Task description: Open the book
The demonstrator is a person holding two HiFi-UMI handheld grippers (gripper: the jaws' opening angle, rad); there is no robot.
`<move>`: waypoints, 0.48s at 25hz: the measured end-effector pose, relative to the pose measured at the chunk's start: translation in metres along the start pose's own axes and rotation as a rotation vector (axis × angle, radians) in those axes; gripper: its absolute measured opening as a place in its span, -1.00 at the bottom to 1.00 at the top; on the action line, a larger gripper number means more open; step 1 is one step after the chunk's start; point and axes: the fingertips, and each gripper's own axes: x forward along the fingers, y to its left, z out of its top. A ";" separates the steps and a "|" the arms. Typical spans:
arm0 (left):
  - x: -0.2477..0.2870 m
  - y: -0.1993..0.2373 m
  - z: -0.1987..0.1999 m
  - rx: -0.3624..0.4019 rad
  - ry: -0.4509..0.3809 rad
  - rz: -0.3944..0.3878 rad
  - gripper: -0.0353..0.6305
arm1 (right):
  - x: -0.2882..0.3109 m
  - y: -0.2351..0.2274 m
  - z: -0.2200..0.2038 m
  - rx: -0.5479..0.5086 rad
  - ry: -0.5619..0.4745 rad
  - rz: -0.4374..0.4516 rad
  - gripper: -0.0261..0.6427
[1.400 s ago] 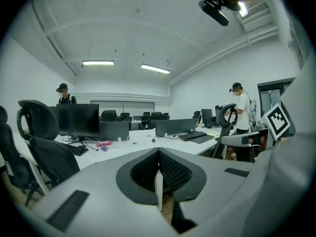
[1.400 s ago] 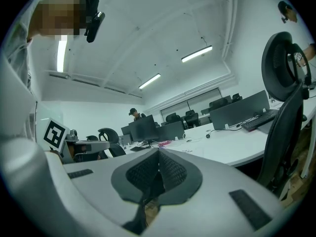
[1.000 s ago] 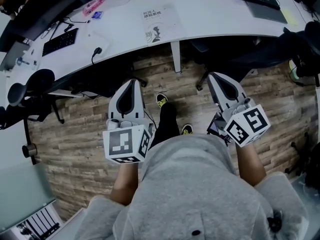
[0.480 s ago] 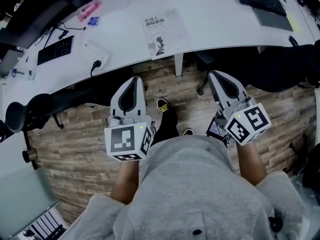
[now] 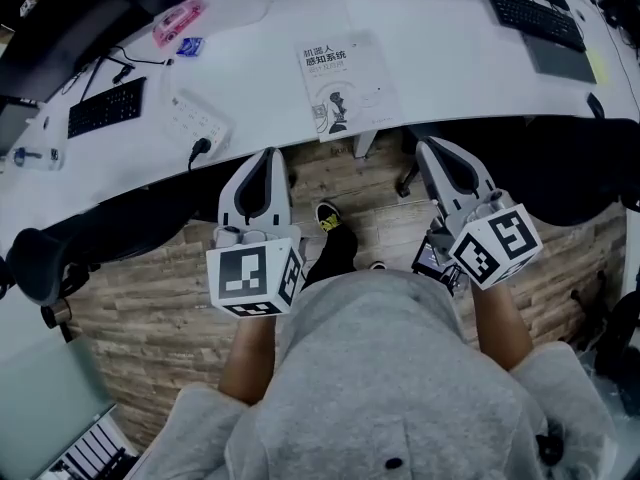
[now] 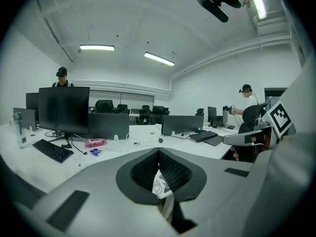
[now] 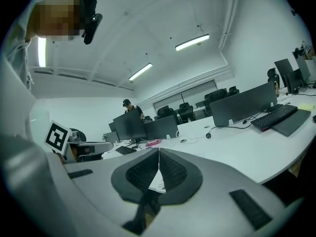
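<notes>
- my left gripper (image 5: 266,155) has its jaws pressed together, with nothing between them.
- my right gripper (image 5: 433,148) is closed and empty too.
- the book (image 5: 347,86) lies closed, cover up, at the near edge of the white desk (image 5: 450,68), ahead between both grippers, untouched.
- both grippers hover just short of that edge, over the wooden floor (image 5: 150,298).
</notes>
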 end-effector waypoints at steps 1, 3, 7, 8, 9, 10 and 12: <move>0.003 0.004 0.000 -0.003 0.002 -0.001 -0.86 | 0.005 0.000 0.001 0.003 0.002 -0.002 -0.85; 0.011 0.013 0.001 -0.006 0.007 -0.006 -0.86 | 0.017 -0.001 0.001 0.008 0.006 -0.009 -0.84; 0.027 0.031 0.005 -0.011 0.009 -0.020 -0.86 | 0.037 -0.001 0.005 0.007 0.013 -0.026 -0.85; 0.030 0.036 0.006 -0.012 0.009 -0.024 -0.86 | 0.042 -0.001 0.006 0.006 0.015 -0.032 -0.85; 0.034 0.040 0.007 -0.013 0.008 -0.028 -0.86 | 0.047 -0.001 0.006 0.006 0.017 -0.039 -0.85; 0.037 0.044 0.007 -0.013 0.008 -0.032 -0.86 | 0.051 -0.002 0.006 0.006 0.019 -0.045 -0.85; 0.044 0.050 0.009 -0.013 0.007 -0.042 -0.86 | 0.060 -0.003 0.007 0.005 0.020 -0.057 -0.85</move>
